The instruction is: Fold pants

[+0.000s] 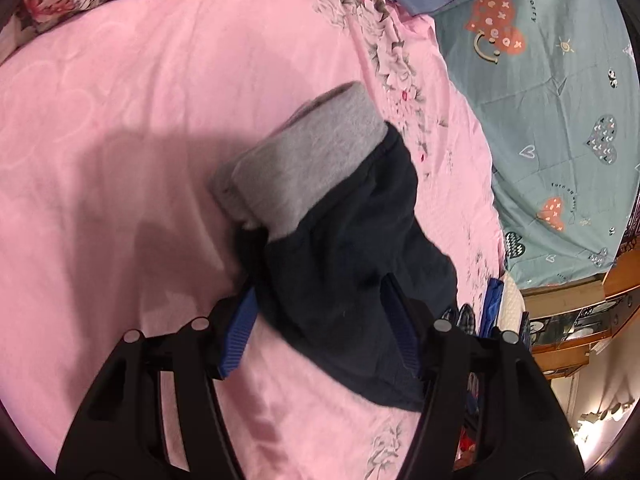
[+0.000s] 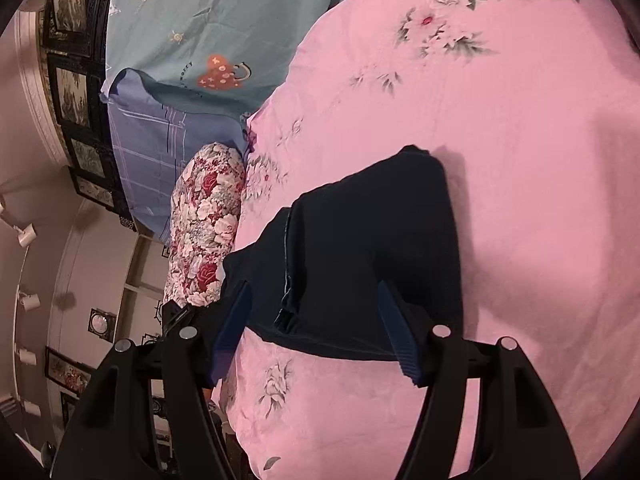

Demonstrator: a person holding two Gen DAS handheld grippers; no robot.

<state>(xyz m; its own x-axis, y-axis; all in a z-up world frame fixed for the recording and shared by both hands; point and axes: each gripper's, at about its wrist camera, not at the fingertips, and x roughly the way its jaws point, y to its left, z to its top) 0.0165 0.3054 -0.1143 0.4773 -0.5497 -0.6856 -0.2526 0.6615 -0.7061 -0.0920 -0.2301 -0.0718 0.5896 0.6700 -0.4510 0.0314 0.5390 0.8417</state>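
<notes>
Dark navy pants (image 1: 344, 264) with a grey fleece lining (image 1: 304, 164) turned out at one end lie folded in a compact bundle on the pink bedspread (image 1: 120, 120). My left gripper (image 1: 318, 292) is open, its blue-padded fingers (image 1: 240, 332) on either side of the bundle's near end. In the right wrist view the pants (image 2: 360, 248) show as a dark folded bundle. My right gripper (image 2: 314, 292) is open too, its fingers (image 2: 396, 332) straddling the bundle's near edge. Neither gripper pinches the cloth.
A floral pillow (image 2: 204, 228) lies beside the pants at the bed's edge. A teal quilt with hearts (image 1: 560, 140) and a blue checked pillow (image 2: 144, 152) lie beyond the pink bedspread. Wooden furniture (image 1: 572, 320) stands past the bed.
</notes>
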